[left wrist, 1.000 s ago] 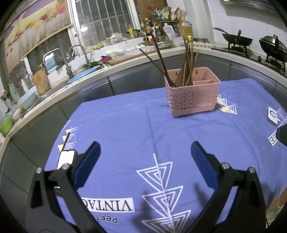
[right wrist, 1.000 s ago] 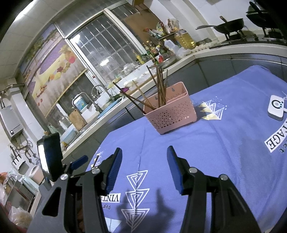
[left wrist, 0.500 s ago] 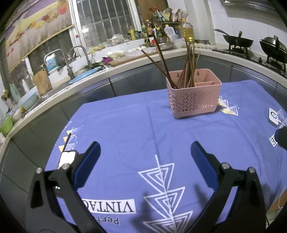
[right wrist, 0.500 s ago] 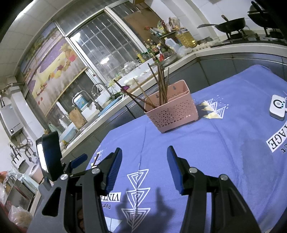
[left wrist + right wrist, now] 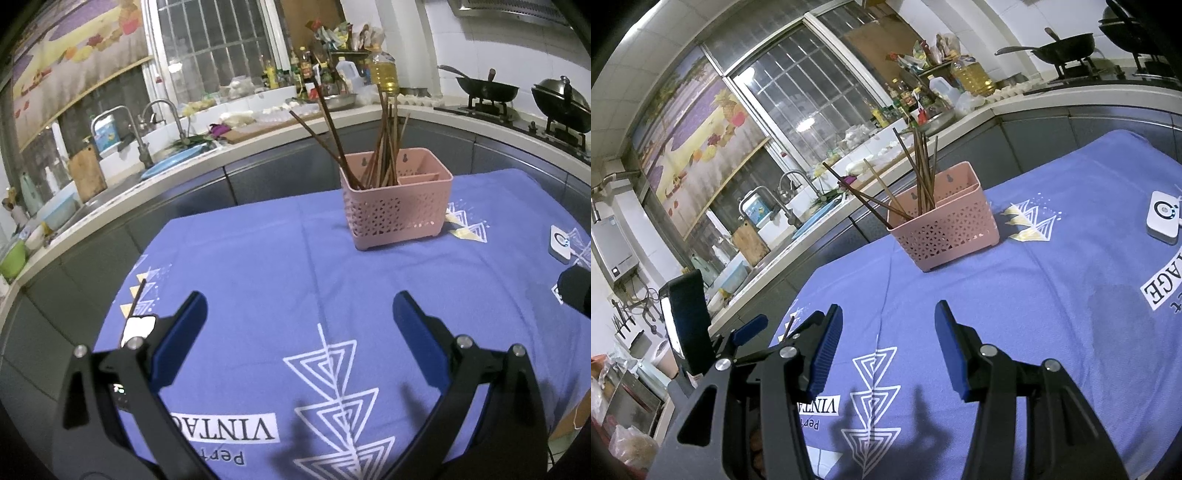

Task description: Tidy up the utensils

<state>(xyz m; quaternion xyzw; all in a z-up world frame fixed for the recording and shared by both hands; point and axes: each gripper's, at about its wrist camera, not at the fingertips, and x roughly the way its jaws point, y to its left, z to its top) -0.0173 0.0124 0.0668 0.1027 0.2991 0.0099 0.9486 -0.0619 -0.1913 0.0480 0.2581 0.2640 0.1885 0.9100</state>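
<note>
Looking at both wrist views, neither tool was carrying anything: the left tool [image 5: 297,314] hung over the blue cloth on the tabletop [image 5: 258,266] with its fingers spread wide, and the right tool [image 5: 888,332] was parted too, just less so, with only cloth between the pads. The pink basket [image 5: 397,206] sat well ahead of both, toward the far side of the cloth, and a bunch of brown chopsticks [image 5: 384,147] stood in its bigger compartment, a couple leaning way out to the left. The smaller compartment looked bare as far as I could tell. One loose chopstick [image 5: 137,301] lay near the left edge of the cloth, just beside the left tool's outer finger, partly hidden by it. So I'd say most of the sorting was done and this was the reach for that last straggler. Next move would call for the left tool to swing over and drop low, then pinch a thin stick lying flat on soft fabric, which is fiddly. A small white gadget [image 5: 1163,216] sat off to the right, not part of this.
</note>
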